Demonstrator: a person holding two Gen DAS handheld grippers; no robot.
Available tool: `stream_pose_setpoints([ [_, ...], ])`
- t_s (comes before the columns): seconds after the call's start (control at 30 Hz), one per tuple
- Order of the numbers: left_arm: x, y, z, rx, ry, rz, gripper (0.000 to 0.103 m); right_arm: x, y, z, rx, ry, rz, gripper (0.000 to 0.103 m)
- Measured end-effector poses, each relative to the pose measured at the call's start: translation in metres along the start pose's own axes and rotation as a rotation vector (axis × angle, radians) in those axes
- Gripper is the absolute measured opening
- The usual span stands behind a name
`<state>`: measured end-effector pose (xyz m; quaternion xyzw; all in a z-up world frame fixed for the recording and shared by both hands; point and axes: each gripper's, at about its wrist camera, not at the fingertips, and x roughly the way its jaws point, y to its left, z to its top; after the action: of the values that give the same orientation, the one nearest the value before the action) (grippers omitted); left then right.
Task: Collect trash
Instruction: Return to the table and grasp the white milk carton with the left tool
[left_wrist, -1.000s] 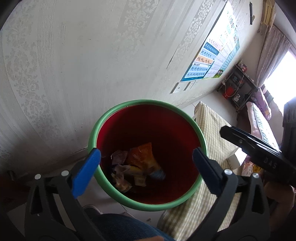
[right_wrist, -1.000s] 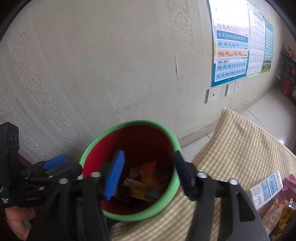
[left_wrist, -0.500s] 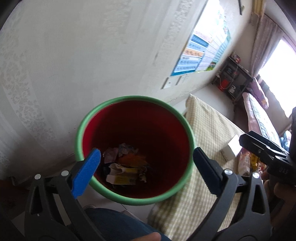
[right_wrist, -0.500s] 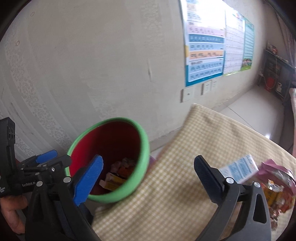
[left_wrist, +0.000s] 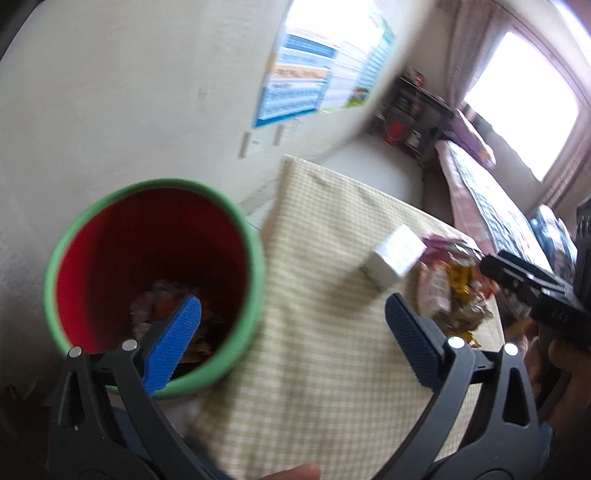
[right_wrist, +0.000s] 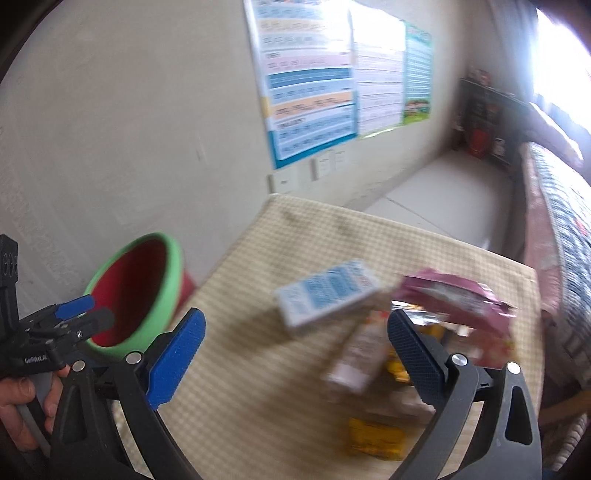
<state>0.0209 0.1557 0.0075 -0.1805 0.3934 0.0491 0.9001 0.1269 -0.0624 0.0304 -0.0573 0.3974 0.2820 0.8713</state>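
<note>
From the left wrist, the left hand-held gripper (left_wrist: 293, 332) was spread wide and held nothing. The red bin (left_wrist: 155, 273) with a green rim sat at the left, wrappers at its bottom, beside the checked counter (left_wrist: 325, 332). A white box (left_wrist: 397, 254) and a wrapper pile (left_wrist: 454, 291) lay at the right.

From the right wrist, the right hand-held gripper (right_wrist: 295, 347) was likewise spread and empty above the counter (right_wrist: 258, 387). The box (right_wrist: 327, 295) and blurred wrappers (right_wrist: 443, 325) lay ahead, the bin (right_wrist: 136, 291) far left.
</note>
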Motion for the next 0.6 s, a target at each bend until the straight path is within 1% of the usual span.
stream_pose_setpoints([
  [0.1, 0.012, -0.027, 0.002, 0.054, 0.019, -0.030, 0.098, -0.009, -0.029, -0.003, 0.023, -0.004, -0.041, 0.096],
  [0.17, 0.020, -0.047, 0.004, 0.107, 0.034, -0.046, 0.098, -0.014, -0.048, -0.006, 0.025, -0.006, -0.077, 0.096],
  [0.3, 0.039, -0.075, 0.009, 0.177, 0.073, -0.050, 0.098, -0.019, -0.077, -0.009, 0.026, -0.002, -0.122, 0.096],
  [0.43, 0.058, -0.089, 0.018, 0.202, 0.098, -0.043, 0.098, -0.021, -0.110, -0.013, 0.054, 0.007, -0.166, 0.096],
  [0.6, 0.079, -0.102, 0.027, 0.240, 0.120, -0.033, 0.098, -0.017, -0.150, -0.029, 0.121, 0.039, -0.198, 0.095],
])
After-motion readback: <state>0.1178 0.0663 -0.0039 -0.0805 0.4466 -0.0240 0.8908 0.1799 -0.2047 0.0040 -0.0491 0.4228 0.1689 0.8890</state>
